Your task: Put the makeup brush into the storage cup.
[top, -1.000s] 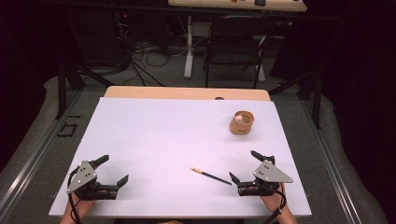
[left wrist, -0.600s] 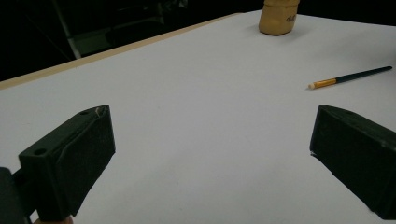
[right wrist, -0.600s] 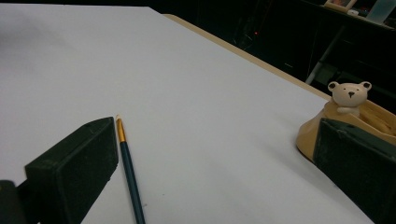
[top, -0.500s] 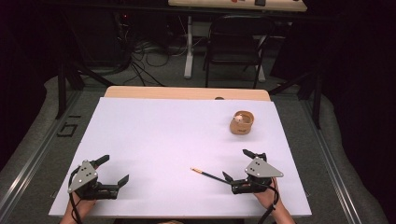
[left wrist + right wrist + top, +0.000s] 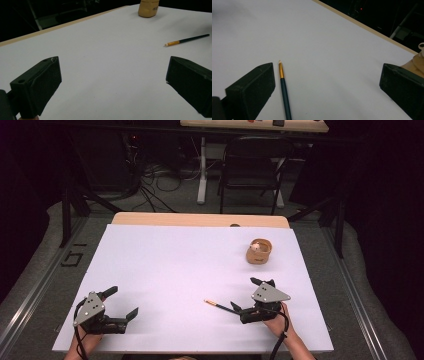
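The right tongs hover low over the white-covered bench near its front right, jaws spread wide and holding nothing. In the right gripper view the thin dark-green paintbrush with a gold ferrule and pale tip lies flat on the bench between the two black jaws, just inside the one on that view's left; whether that jaw actually touches the handle is hard to tell from this angle. In the high view the paintbrush points its pale tip toward the bench's middle, while its handle end runs under the right tongs.

The left tongs sit near the front left corner of the bench, well apart from the brush, jaws likewise wide open and empty. The left gripper view shows bare white surface between them, with the paintbrush farther off.

A small round tan wooden holder stands upright on the bench beyond the right tongs, toward the far right side, apart from the brush.
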### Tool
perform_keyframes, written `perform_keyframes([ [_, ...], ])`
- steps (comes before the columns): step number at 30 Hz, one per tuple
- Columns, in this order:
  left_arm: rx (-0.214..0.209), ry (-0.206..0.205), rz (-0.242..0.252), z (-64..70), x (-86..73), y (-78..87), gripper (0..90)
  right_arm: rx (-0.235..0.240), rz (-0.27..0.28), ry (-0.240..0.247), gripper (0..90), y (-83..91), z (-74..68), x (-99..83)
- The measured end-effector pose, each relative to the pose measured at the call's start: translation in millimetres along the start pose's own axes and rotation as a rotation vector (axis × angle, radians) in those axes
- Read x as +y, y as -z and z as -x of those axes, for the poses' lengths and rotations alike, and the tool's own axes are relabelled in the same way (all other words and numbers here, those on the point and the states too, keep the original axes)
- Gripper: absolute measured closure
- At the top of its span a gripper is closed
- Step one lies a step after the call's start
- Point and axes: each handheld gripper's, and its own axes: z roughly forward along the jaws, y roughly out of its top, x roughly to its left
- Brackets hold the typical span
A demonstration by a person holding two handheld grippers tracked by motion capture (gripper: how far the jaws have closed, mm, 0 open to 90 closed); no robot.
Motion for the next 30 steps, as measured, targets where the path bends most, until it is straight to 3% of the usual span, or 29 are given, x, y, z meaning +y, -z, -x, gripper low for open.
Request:
perform_keyframes([
  [19, -0.007, -0.006, -0.007, 0.2, -0.2, 0.3, 0.0, 0.052, -0.066, 0.007, 0.0, -19.7, -1.7, 6.6],
  [30, -0.009, -0.009, -0.008, 0.6, -0.1, 0.7, 0.0, 0.077, -0.108, 0.036, 0.0, -27.4, -7.4, 13.4],
])
